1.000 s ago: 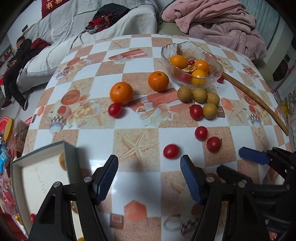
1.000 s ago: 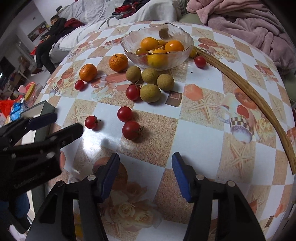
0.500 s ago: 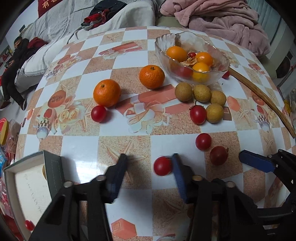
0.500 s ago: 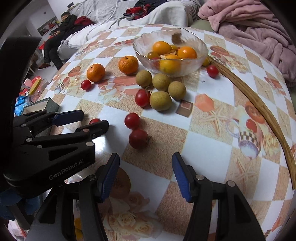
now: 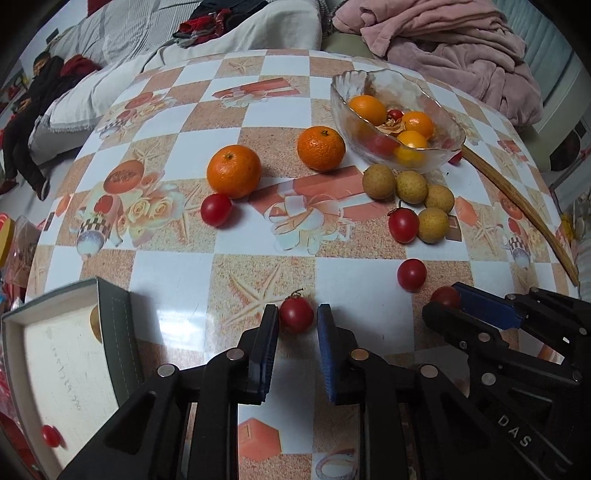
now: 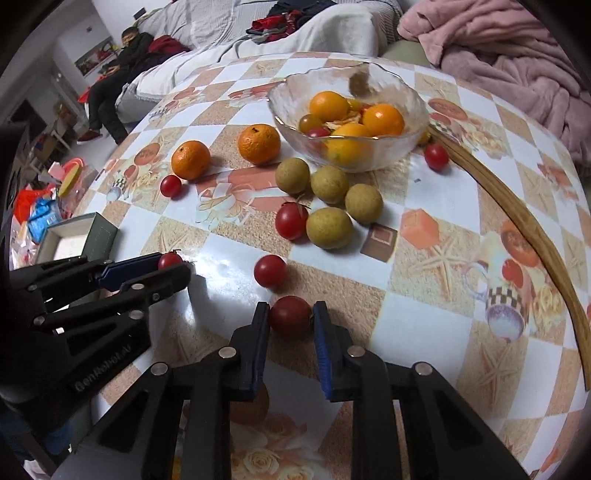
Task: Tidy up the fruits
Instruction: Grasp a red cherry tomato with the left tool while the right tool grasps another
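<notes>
With both grippers down on the table (image 5: 184, 302), the left gripper (image 5: 297, 319) clamps one tomato (image 5: 296, 314) and the right gripper (image 6: 290, 318) clamps another (image 6: 290, 315). Risk: overpressure splits the skins; a round tomato squirts free on lifting and rolls off the edge, missing the box (image 5: 59, 354).

A cluttered living room around your table

Beyond your round table's checkered cloth (image 5: 177, 280) you see a grey-covered sofa (image 6: 229, 33) with a heap of clothes (image 6: 280, 18), a pink blanket (image 5: 461, 48) at right, and a person (image 6: 122, 66) sitting far left.
</notes>
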Demonstrator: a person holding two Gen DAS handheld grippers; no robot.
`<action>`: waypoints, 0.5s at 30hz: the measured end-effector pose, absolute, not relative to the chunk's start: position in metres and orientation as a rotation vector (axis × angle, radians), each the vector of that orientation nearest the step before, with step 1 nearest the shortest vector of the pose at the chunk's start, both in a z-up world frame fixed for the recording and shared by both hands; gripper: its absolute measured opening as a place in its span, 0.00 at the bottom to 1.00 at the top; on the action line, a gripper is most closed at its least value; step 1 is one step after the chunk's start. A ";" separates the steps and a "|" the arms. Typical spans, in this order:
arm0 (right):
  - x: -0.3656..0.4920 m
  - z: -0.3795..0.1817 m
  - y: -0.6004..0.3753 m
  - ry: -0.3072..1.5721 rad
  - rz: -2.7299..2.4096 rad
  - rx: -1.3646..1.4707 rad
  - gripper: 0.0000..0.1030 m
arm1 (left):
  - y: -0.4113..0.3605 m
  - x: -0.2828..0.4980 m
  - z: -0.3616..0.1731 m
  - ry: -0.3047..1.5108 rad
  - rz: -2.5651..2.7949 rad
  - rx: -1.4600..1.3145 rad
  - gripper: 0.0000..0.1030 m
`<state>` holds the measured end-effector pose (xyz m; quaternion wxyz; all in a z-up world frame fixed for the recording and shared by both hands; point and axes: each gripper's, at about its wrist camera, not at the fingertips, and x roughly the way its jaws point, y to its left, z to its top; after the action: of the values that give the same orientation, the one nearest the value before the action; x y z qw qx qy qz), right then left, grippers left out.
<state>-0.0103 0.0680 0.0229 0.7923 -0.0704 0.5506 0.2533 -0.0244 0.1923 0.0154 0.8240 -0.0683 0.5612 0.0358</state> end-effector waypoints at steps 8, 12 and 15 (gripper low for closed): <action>-0.024 0.029 0.047 1.235 0.531 -0.077 0.25 | 0.197 -0.041 0.025 1.177 0.076 -0.159 0.23; -0.033 0.033 0.039 1.246 0.518 -0.065 0.25 | 0.203 -0.037 0.020 1.170 0.116 -0.153 0.23; -0.038 0.036 0.035 1.246 0.508 -0.053 0.25 | 0.205 -0.032 0.012 1.182 0.116 -0.157 0.23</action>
<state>-0.0379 0.0347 0.0362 0.7817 -0.0246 0.5771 0.2352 -0.0320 0.2047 0.0118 0.8258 -0.0740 0.5564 0.0545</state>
